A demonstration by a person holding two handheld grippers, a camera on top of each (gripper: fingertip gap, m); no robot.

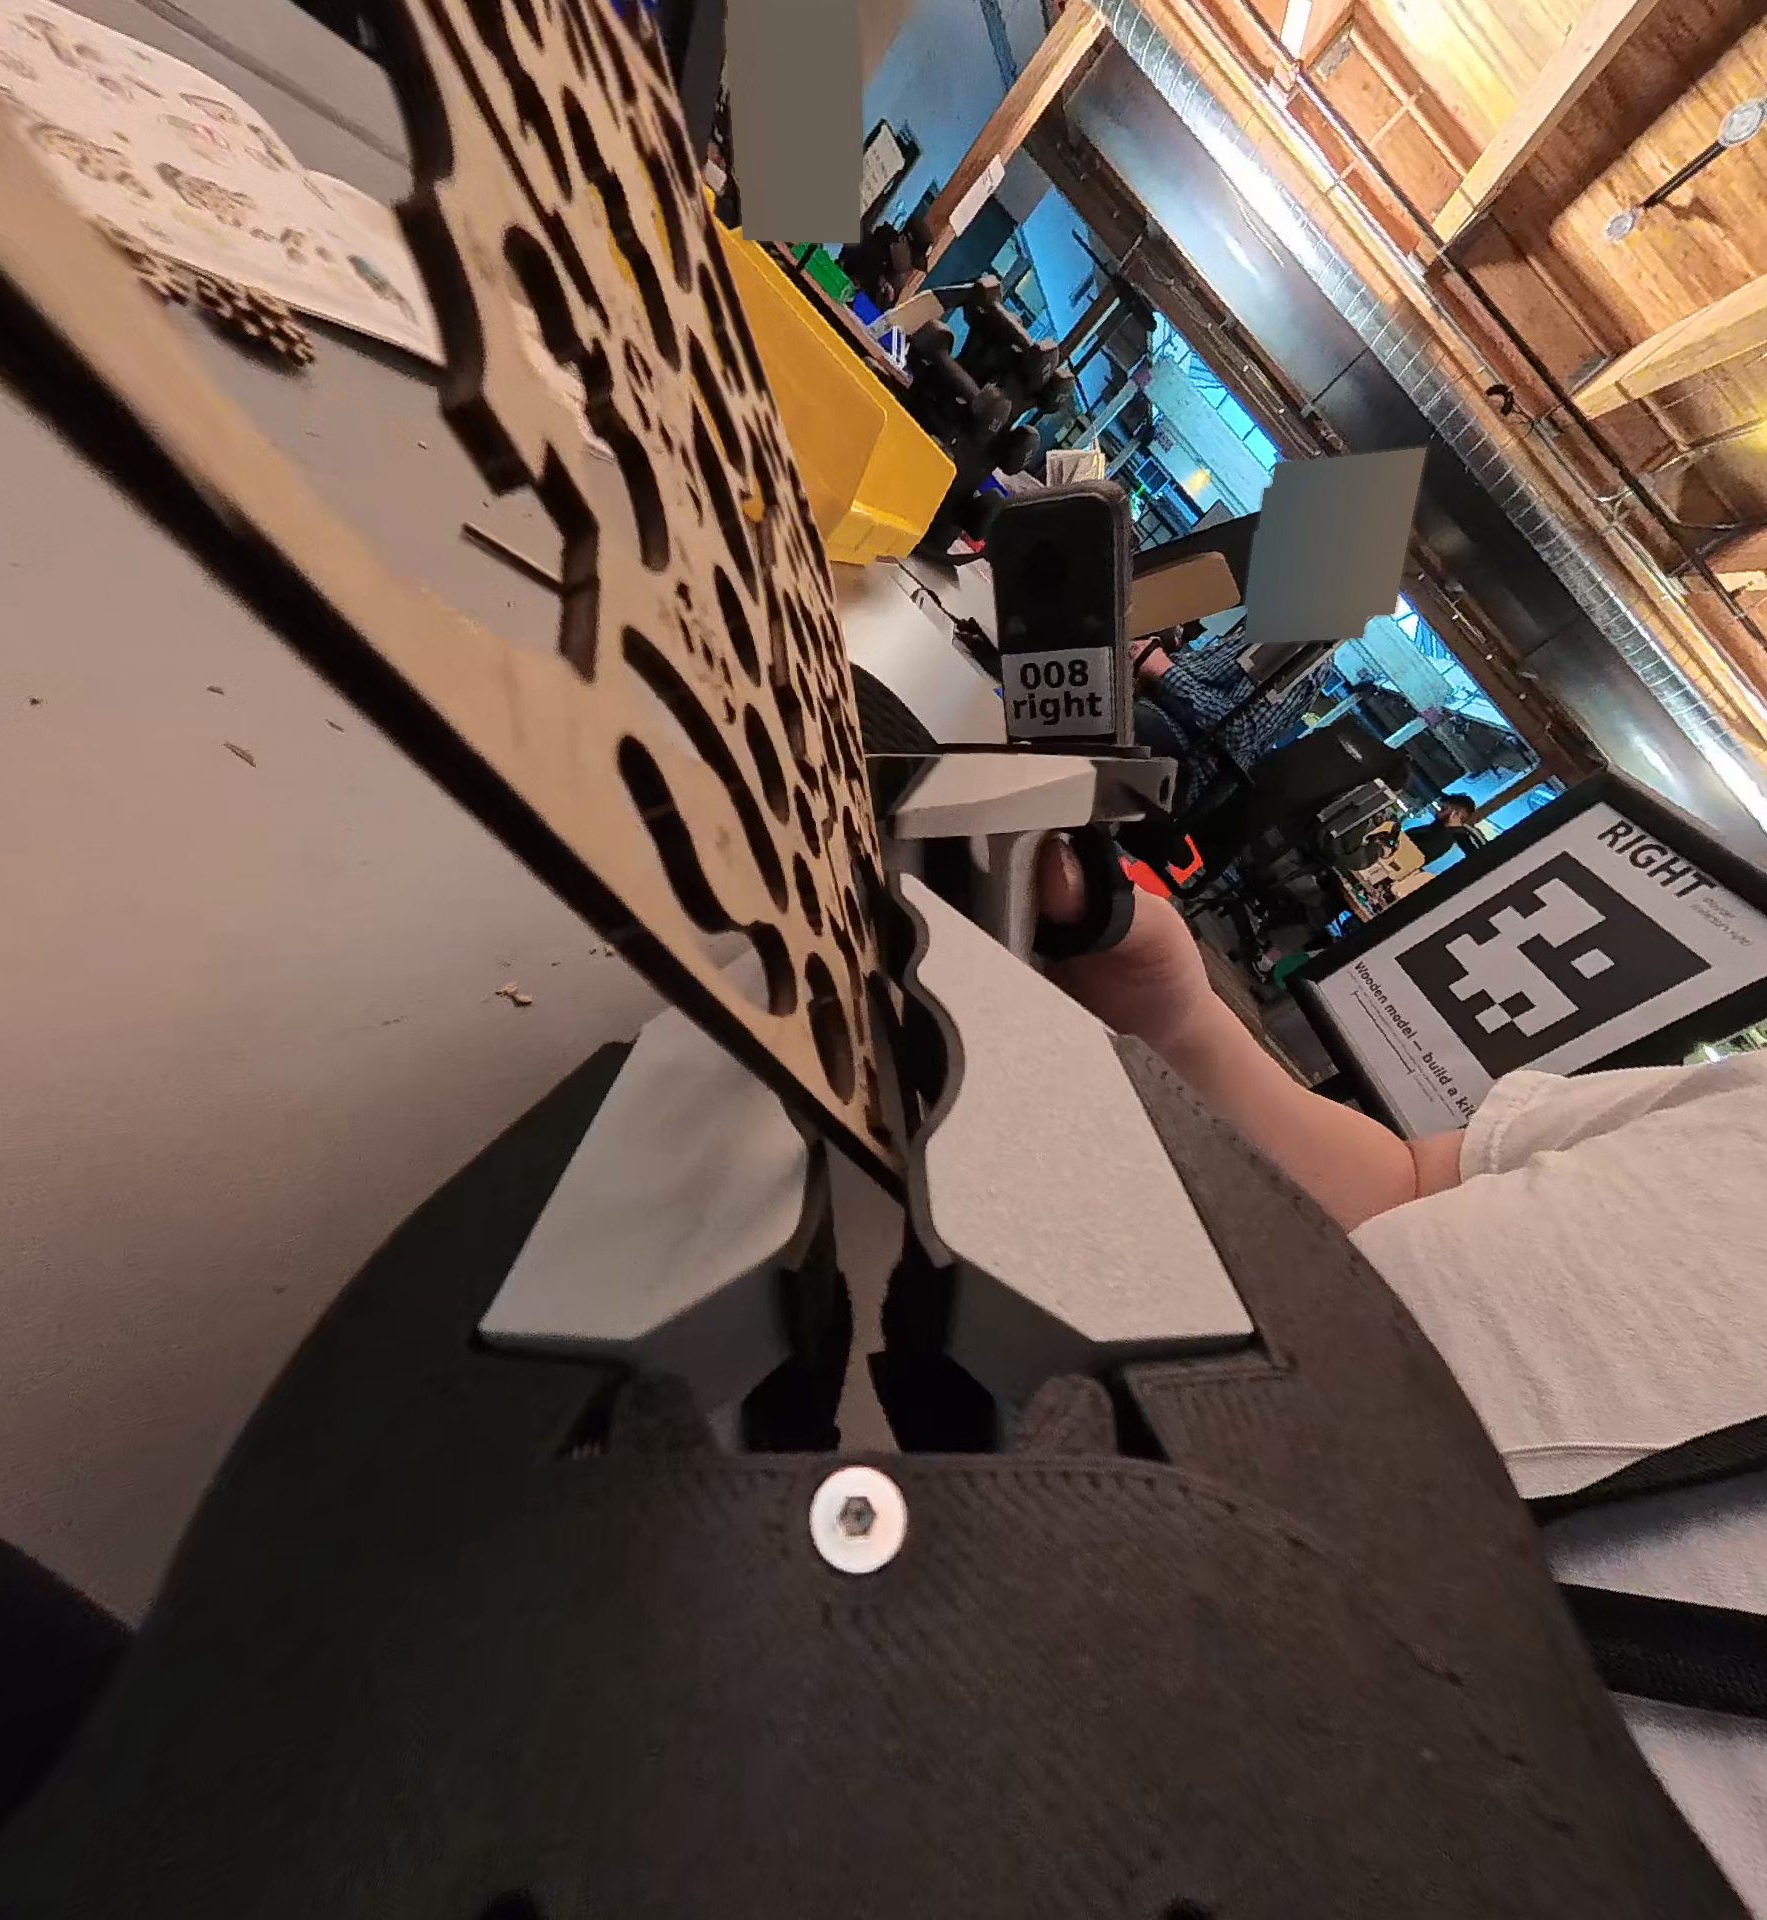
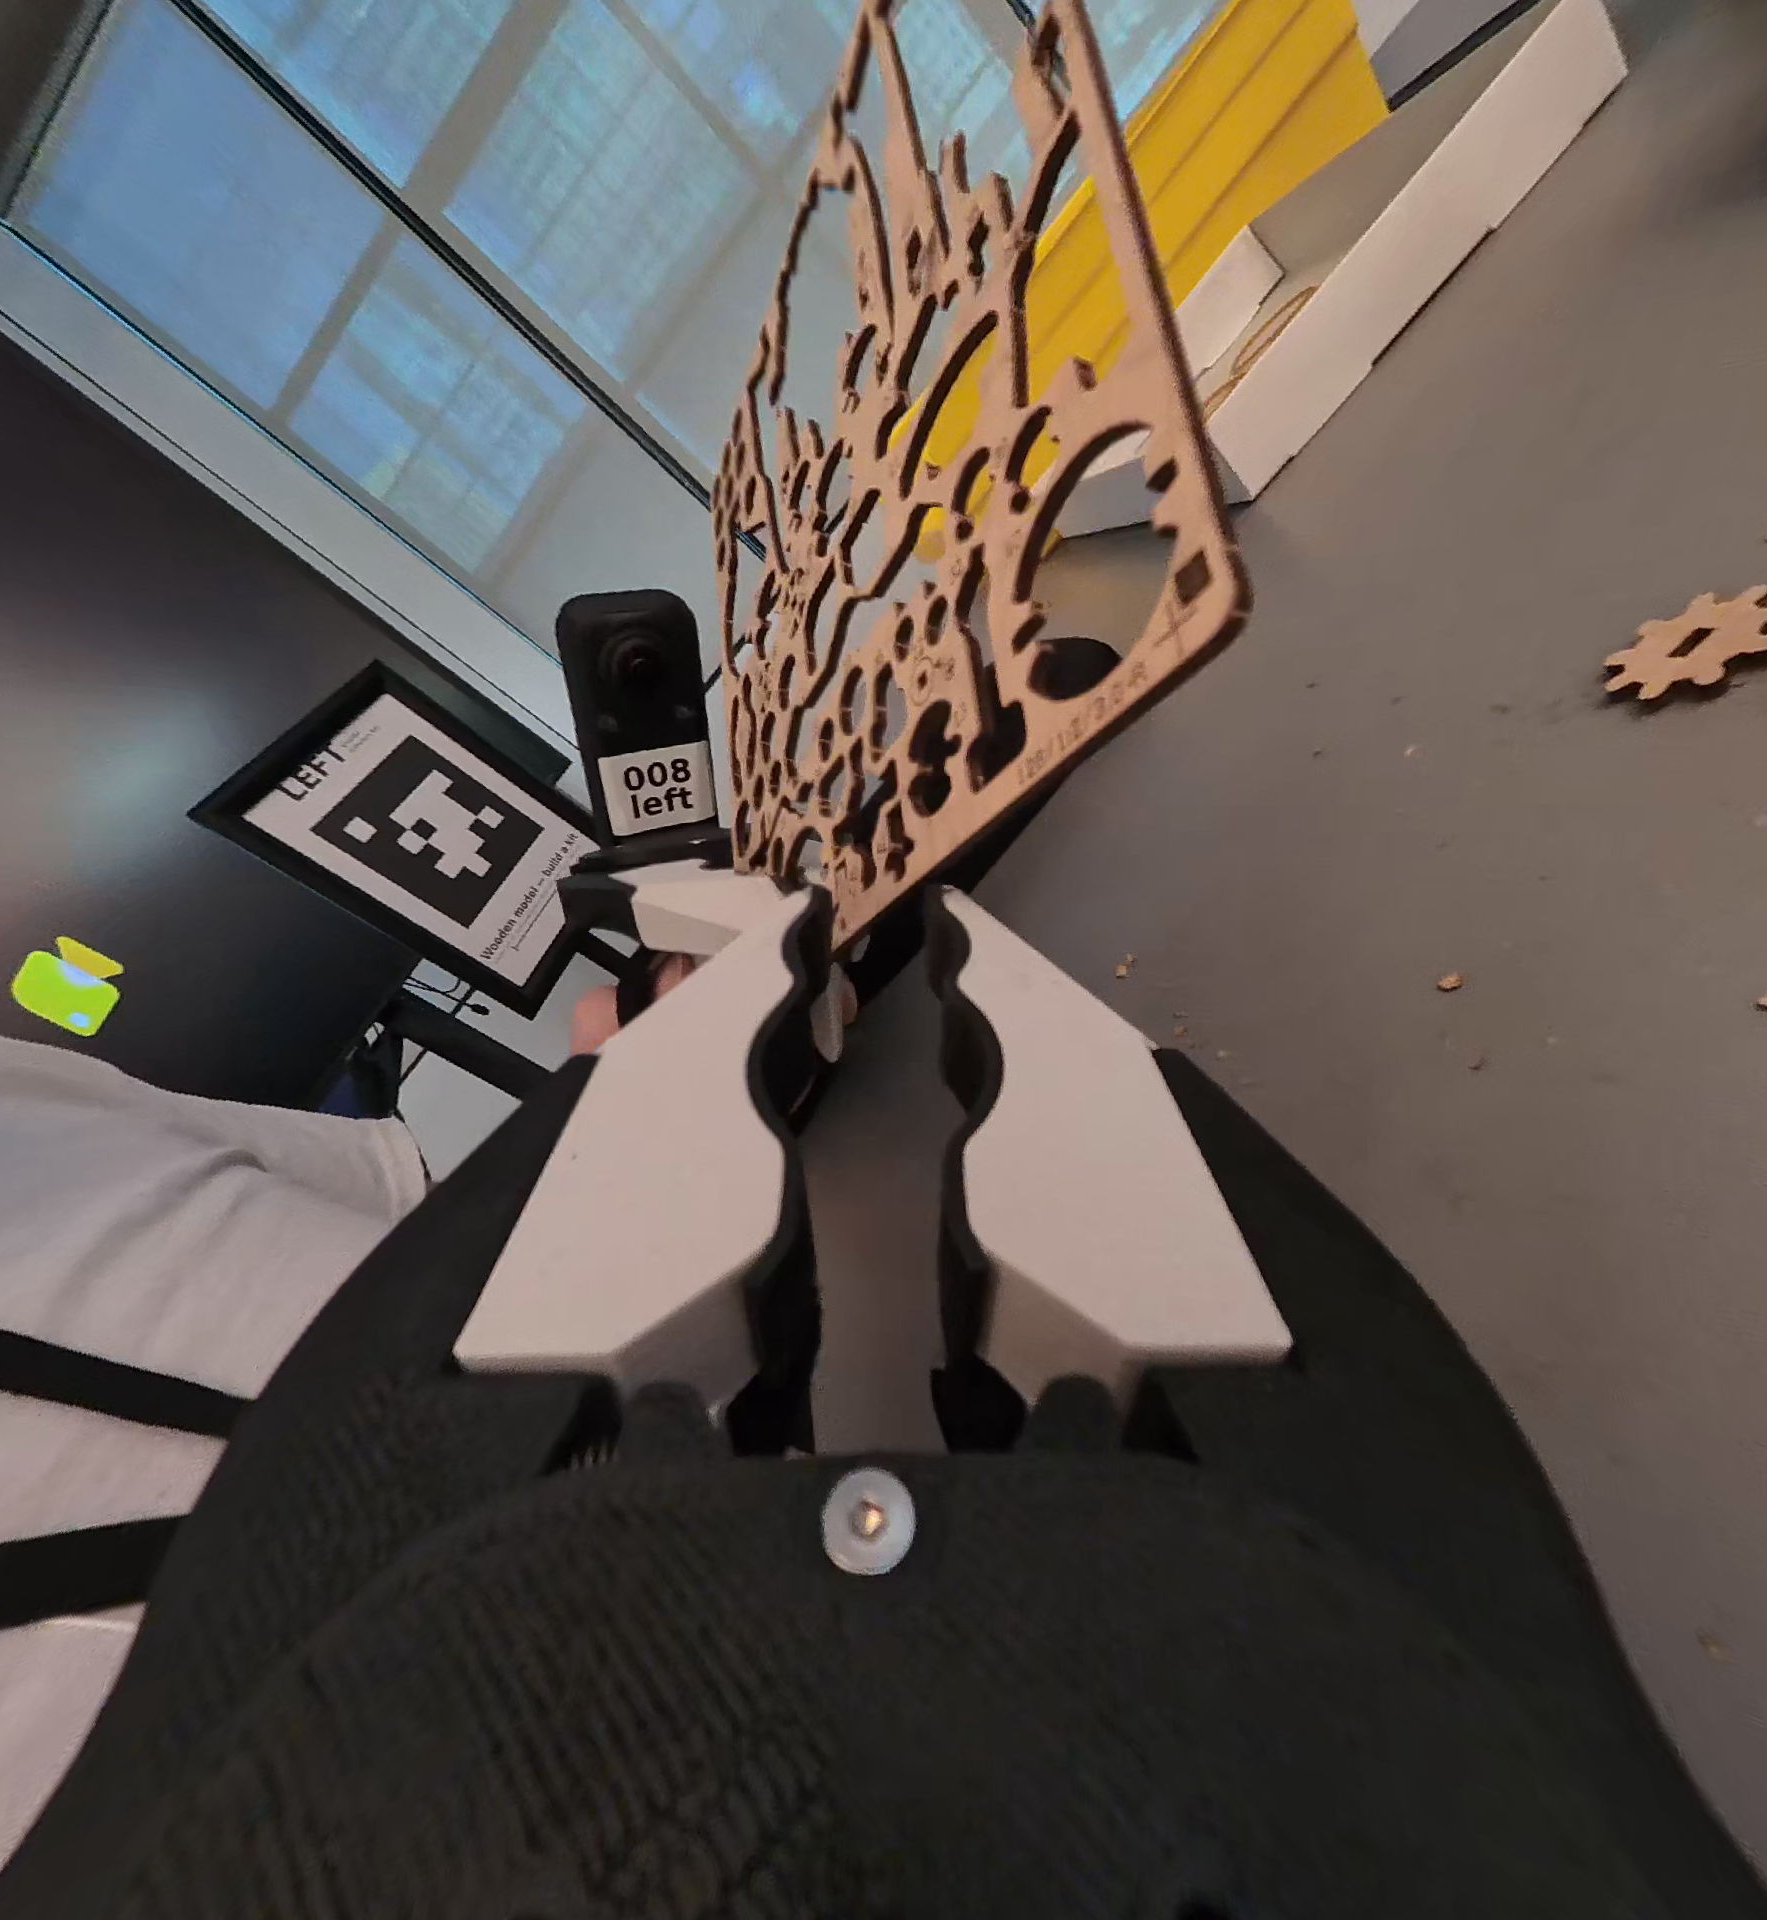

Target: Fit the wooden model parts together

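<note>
A laser-cut wooden parts sheet (image 1: 588,436), full of empty cut-outs, is held on edge above the grey table (image 1: 131,748). My left gripper (image 1: 858,997) is shut on its near corner. The sheet hides most of the left finger. In the right wrist view the same sheet (image 2: 972,582) rises ahead, and its lower corner sits between the tips of my right gripper (image 2: 877,914). Those jaws stand apart with a visible gap. The right gripper also shows behind the sheet in the left wrist view (image 1: 983,810). The left gripper shows in the right wrist view (image 2: 692,904).
A loose wooden gear (image 2: 1700,644) and wood crumbs lie on the table to the right. Small gears (image 1: 255,312) lie beside an instruction booklet (image 1: 204,187). A yellow bin (image 1: 837,416) and a white box (image 2: 1378,291) stand behind the sheet. Framed marker signs (image 1: 1544,956) stand nearby. My two grippers' fingertips are within a few centimetres of each other.
</note>
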